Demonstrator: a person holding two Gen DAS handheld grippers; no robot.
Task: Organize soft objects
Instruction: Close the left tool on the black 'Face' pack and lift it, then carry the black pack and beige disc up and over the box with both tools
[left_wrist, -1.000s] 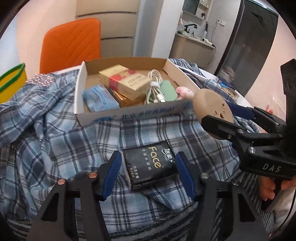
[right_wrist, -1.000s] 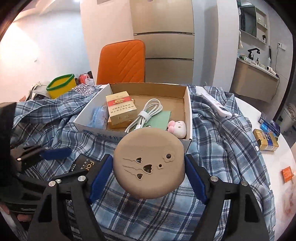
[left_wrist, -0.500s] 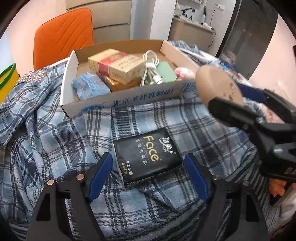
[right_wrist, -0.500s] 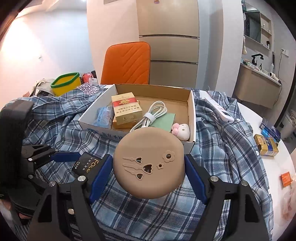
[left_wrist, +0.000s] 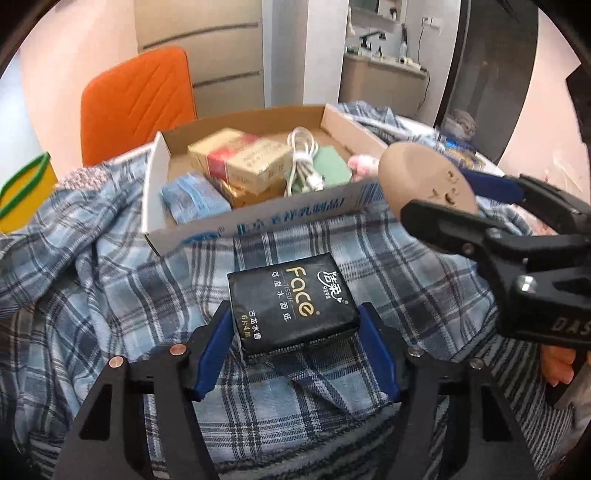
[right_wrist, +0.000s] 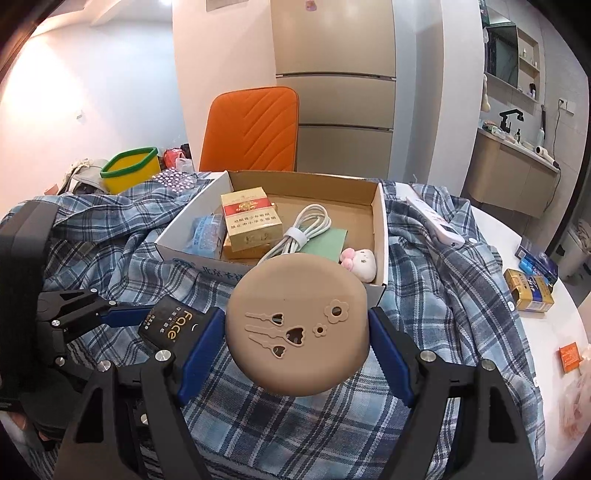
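Setting: kitchen-dining room; white round table (right_wrist: 554, 332) largely covered by a rumpled blue plaid shirt (right_wrist: 436, 288), orange chair (right_wrist: 255, 129) behind it, tall beige cabinet fronts (right_wrist: 340, 96) at the back wall.

Far left, table edge: yellow tub with green rim (right_wrist: 129, 170).

Left gripper (left_wrist: 295, 350): blue pads to either side of a black "Face" tissue pack (left_wrist: 291, 299) that lies on the shirt just in front of the box. Jaws have just been closing, the pack between them. Both pads stand against the near sides of the pack; grasping it. Pack looks lifted slightly at its near edge, though that cannot be told for certain.

Centre: shallow cardboard box (right_wrist: 380, 221) resting on the shirt. Contents, left to right: blue tissue packet (right_wrist: 207, 232); cigarette cartons (right_wrist: 251, 221), stacked; coiled white cable (right_wrist: 303, 229) lying over a green card (right_wrist: 328, 240); small pink-and-white plush (right_wrist: 360, 260) in the near right corner.

Right gripper (right_wrist: 297, 332): clenched on a round tan silicone pad (right_wrist: 295, 328) with heart and flower cut-outs, held above the shirt, in front of the box's near wall.

Right of box: white remote (right_wrist: 436, 221) on the shirt.

Far right, bare table: gold-and-blue carton (right_wrist: 528, 291); small orange packet (right_wrist: 570, 356).
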